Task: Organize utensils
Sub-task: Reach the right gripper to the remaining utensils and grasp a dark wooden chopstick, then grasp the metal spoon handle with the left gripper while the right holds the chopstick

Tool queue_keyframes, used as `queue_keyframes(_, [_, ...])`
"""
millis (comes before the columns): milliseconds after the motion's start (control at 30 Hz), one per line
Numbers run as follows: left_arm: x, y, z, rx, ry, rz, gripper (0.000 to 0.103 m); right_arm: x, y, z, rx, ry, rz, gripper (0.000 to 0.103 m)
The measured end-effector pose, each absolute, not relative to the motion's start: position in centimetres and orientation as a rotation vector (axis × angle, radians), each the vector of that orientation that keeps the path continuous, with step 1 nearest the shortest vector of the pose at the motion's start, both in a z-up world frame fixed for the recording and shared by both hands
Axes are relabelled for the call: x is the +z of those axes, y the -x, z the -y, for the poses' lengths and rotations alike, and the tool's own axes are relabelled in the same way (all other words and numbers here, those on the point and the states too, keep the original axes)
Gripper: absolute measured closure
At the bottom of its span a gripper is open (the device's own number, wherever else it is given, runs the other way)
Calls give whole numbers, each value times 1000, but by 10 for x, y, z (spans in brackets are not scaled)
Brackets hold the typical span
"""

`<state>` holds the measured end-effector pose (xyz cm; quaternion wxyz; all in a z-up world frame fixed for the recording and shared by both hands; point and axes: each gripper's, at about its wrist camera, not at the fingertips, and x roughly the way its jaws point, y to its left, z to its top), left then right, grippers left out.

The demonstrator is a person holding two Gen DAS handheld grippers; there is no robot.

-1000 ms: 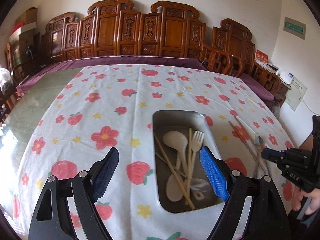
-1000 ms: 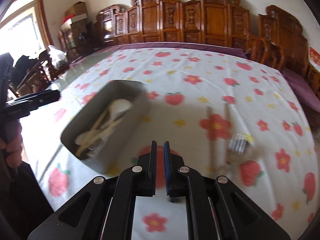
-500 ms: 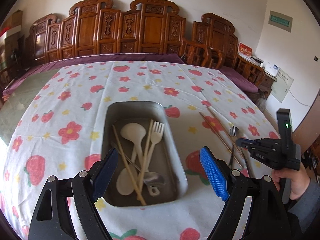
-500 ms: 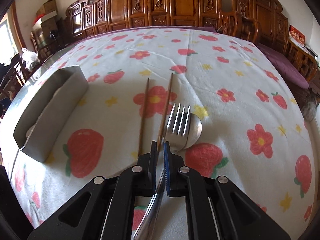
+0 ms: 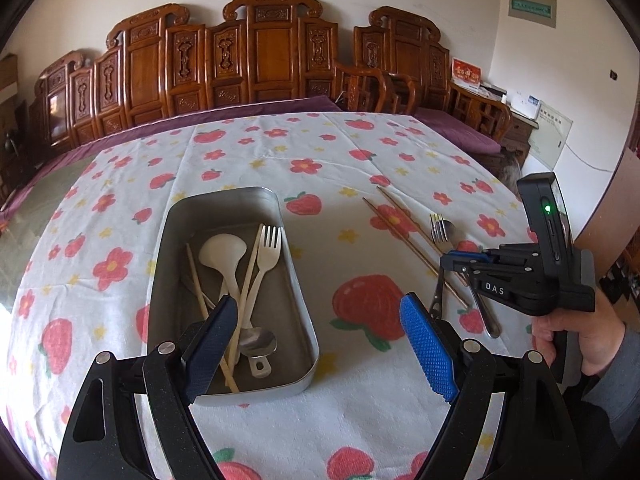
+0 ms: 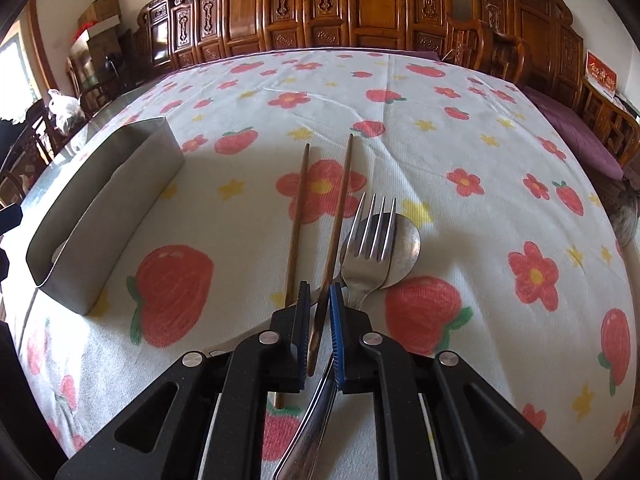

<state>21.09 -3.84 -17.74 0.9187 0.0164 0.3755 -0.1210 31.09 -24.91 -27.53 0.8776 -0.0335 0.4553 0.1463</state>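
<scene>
A metal tray (image 5: 176, 248) on the flowered cloth holds a white spoon (image 5: 224, 252), a white fork (image 5: 268, 252), pale chopsticks and a metal spoon (image 5: 258, 342). The tray also shows in the right wrist view (image 6: 120, 200). My left gripper (image 5: 316, 344) is open and empty above the tray's near end. Right of the tray lie two brown chopsticks (image 6: 298, 216), a metal fork (image 6: 370, 240) and a metal spoon (image 6: 404, 248). My right gripper (image 6: 319, 300) is low over them, jaws slightly apart around the right chopstick (image 6: 340, 208); it also shows in the left wrist view (image 5: 448, 262).
Carved wooden chairs (image 5: 276, 52) line the far side of the table. The table edge drops off at the right (image 6: 600, 184). A bare glass-topped part of the table lies at the left (image 5: 24, 216).
My right gripper has dropped lower over the loose utensils and its jaws have parted slightly around a brown chopstick. The left gripper's view shifted a little; it stays open.
</scene>
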Motion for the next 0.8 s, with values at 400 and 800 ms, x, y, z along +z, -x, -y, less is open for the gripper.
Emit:
queue_keyframes(400, [-182, -208, 63, -258, -77, -787, 23, -250, -295, 293, 279, -21, -852, 97])
queue_keyframes(800, [-206, -224, 125, -345, -158, -874, 31, -253, -303, 341, 137, -35, -852, 97])
